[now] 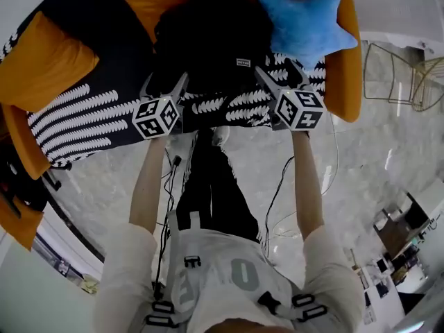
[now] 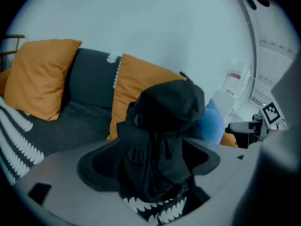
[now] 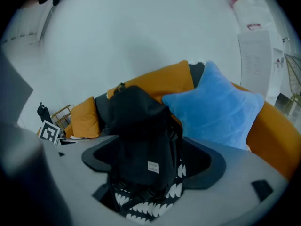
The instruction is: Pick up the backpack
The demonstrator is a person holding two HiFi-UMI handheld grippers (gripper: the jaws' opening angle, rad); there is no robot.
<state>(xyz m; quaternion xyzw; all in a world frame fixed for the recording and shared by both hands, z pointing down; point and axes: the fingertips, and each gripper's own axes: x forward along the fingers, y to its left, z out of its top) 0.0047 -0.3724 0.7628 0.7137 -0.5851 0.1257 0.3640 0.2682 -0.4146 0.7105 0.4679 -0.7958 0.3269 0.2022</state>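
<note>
Left claw (image 1: pixel 164 83) spread wide, clamped on nothing. Right claw (image 1: pixel 277 69) the same, jaws apart and empty. Black backpack (image 1: pixel 211 40) dead ahead of both, framed between each pair of jaws, standing upright on the sofa (image 1: pixel 349 75) and leaning back on an orange cushion (image 2: pixel 136 86). Blue star pillow (image 1: pixel 302 23) just beyond the right claw, to its outer side, close against the bag. Black-and-white throw (image 1: pixel 83 116) directly beneath both claws.

Likely step: closing in for the grasp, no contact apparent yet. Best to push each claw further forward until firm fabric or a strap sits deep between the jaws, not just a loose fold. Take hold on both flanks at matching height, squeeze together, then lift straight up. Steer the right claw clear of the pillow and avoid pinching the throw underneath.
</note>
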